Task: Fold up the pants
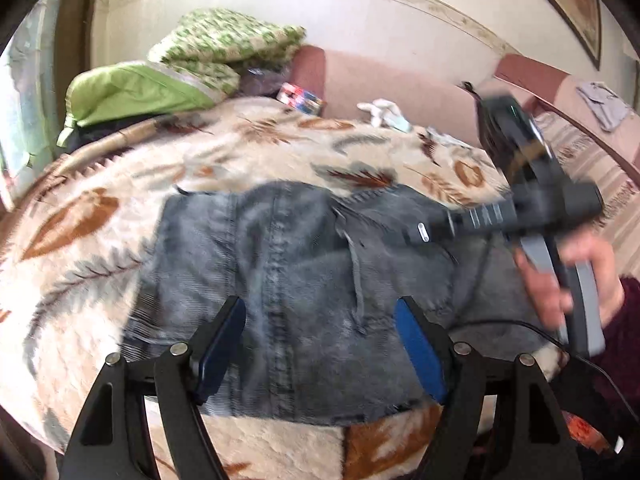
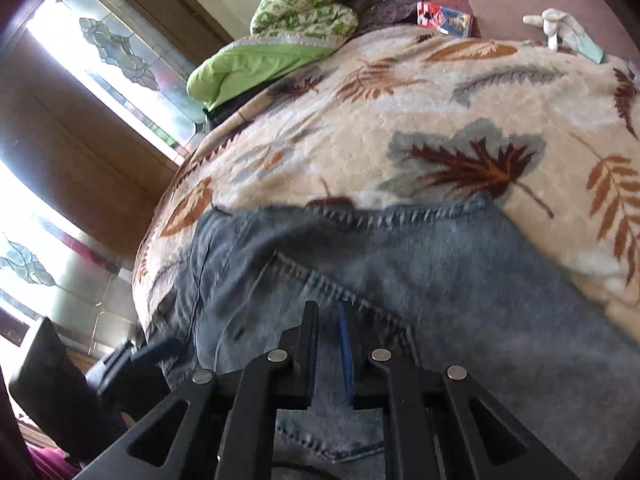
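A: The left gripper (image 1: 320,344) hovers with its jaws spread wide, nothing between them. The right gripper (image 2: 328,344) has its jaws pressed nearly together – whether a pinch of denim sits between them I can't tell.

B: And the pants (image 1: 280,280)?

A: Lying in a folded grey-blue bundle on the leaf-patterned blanket (image 1: 100,220). I'd judge them heavy, limp, not slippery – best taken at a seamed edge or hem.

B: Pose?

A: Both grippers tilt downward over the cloth; a hand (image 1: 560,276) grips the right one's handle.
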Demonstrator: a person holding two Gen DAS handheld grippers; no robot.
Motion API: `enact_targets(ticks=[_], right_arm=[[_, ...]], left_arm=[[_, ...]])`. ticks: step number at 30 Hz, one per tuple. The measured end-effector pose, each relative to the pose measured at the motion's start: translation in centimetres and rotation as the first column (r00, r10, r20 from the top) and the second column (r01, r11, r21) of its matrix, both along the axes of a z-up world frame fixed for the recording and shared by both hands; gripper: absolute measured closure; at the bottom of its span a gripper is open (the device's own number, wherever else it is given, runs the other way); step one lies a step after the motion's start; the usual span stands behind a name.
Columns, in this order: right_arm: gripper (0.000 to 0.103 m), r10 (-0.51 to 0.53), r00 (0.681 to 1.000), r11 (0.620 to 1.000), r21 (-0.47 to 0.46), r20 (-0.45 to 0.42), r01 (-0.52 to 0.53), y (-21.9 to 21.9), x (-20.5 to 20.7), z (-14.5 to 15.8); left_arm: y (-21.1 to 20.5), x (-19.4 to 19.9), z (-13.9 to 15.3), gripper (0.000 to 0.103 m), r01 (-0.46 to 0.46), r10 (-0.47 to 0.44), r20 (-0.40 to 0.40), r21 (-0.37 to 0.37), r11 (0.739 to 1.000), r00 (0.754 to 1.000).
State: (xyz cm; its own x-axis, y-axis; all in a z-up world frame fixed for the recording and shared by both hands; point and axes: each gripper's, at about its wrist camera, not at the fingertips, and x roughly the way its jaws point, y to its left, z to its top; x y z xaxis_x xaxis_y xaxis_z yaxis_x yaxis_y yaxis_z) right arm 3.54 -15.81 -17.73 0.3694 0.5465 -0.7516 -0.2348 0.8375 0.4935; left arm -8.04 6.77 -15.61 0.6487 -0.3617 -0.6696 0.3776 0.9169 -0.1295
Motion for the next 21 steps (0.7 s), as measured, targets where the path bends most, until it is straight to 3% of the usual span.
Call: enact_targets(ticks=[2,5,9,13,17,19,21], right_arm=[[0.089,-0.014,1.0,1.0,-0.008,-0.028,0.013,0.3,-1.0,-1.7],[0.089,-0.05,0.998,0.998,0.041,0.049,0.048,-0.5,-3.4,-2.1],[0.089,-0.079,0.995,0.992,0.099,0.059,0.073,-1.7,-6.3,-1.4],[0.089,-0.101,0.991,0.988,0.129,0.089,0.089,-2.8,-9.0,-0.7],[0.088,-0.12,0.993,0.972,0.201,-0.007,0.118,-4.4,-10.1,-2.9],[0.088,-0.157,0.987,0.969,0.189,-0.019,0.158,-5.8,-10.7,-2.3],[0.088,-0.209,0.978,0.966,0.16,0.022,0.203,-7.8,-11.7,-1.0]], left_arm=[[0.2,0.9,-0.8,0.026,-0.057,0.059,-0.028,0.046,0.997,0.998],[0.2,1.9,-2.4,0.026,-0.091,0.101,-0.105,0.095,0.991,0.989],[-1.1,1.4,-2.6,0.025,-0.085,0.095,-0.039,0.203,0.975,0.995],[-1.0,2.0,-2.7,0.024,-0.089,0.1,-0.047,0.198,0.976,0.994],[-1.1,1.9,-2.8,0.023,-0.093,0.103,-0.038,0.213,0.973,0.994],[-0.8,2.1,-2.6,0.023,-0.1,0.111,-0.048,0.184,0.978,0.993],[-0.5,2.1,-2.1,0.024,-0.108,0.116,-0.047,0.138,0.985,0.992]])
